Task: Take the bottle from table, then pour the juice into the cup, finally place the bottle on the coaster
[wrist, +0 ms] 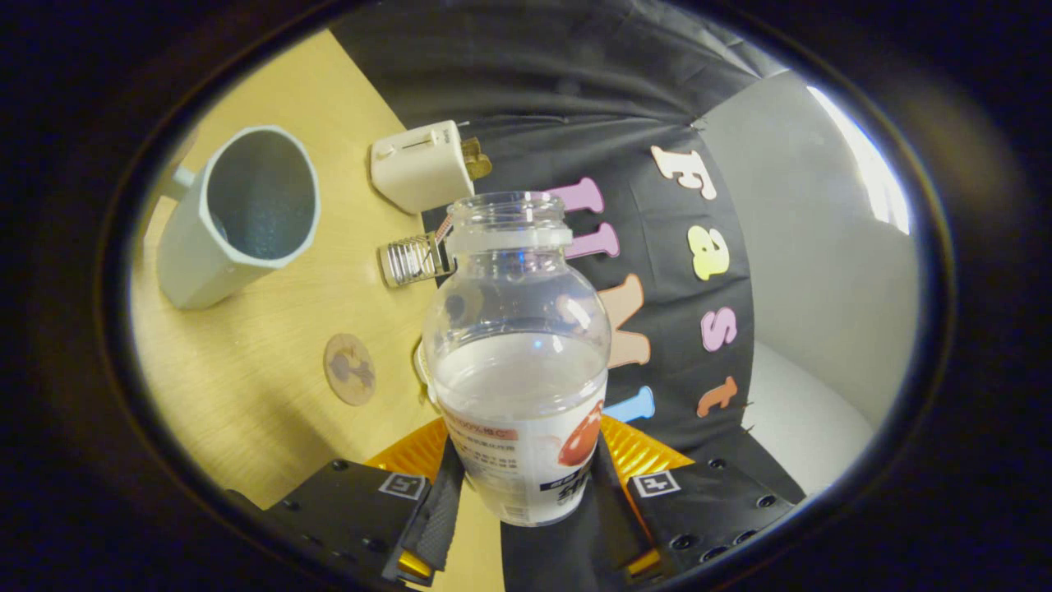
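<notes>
Fingers (444, 501) clamp bottle (518, 362) by labelled base, lifted off table (271, 362), cap off, tilted. Step: carry toward cup (238, 218). Next: bring mouth over cup rim, tip further. Coaster (349, 368) waits near.

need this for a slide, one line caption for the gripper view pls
Gripper shut on an uncapped, part-full juice bottle, tilted above the table with the cup and coaster beyond.
</notes>
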